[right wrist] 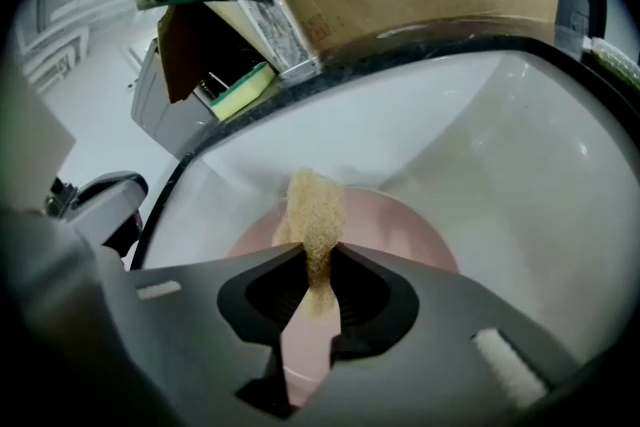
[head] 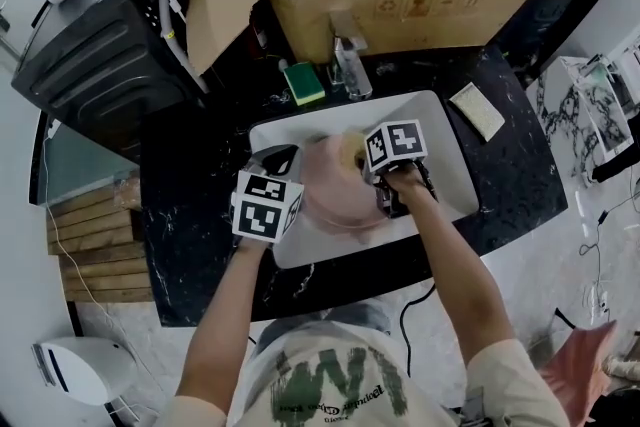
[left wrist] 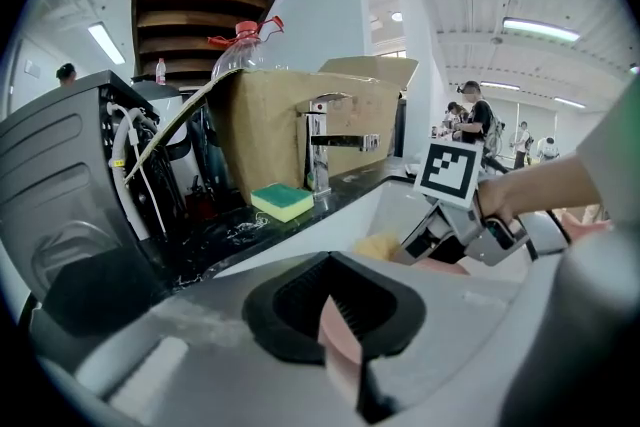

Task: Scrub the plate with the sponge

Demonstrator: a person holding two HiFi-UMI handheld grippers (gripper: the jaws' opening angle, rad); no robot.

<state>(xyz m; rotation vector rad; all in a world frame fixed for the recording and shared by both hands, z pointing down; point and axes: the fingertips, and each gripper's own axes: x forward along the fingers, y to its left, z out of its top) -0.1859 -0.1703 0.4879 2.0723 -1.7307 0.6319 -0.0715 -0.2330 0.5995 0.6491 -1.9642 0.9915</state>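
The left tongs [left wrist: 337, 320] are clamped shut on the near-left rim of the pink plate [head: 335, 200], which lies in the white sink [head: 440, 130] set in the dark worktop [head: 195, 180], while the right tongs [right wrist: 315, 290] pinch a yellow sponge [right wrist: 312, 210] against the plate's far side.

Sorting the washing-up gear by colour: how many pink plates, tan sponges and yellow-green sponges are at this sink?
Pink plate: 1
Tan sponge: 1
Yellow-green sponge: 1
Total: 3
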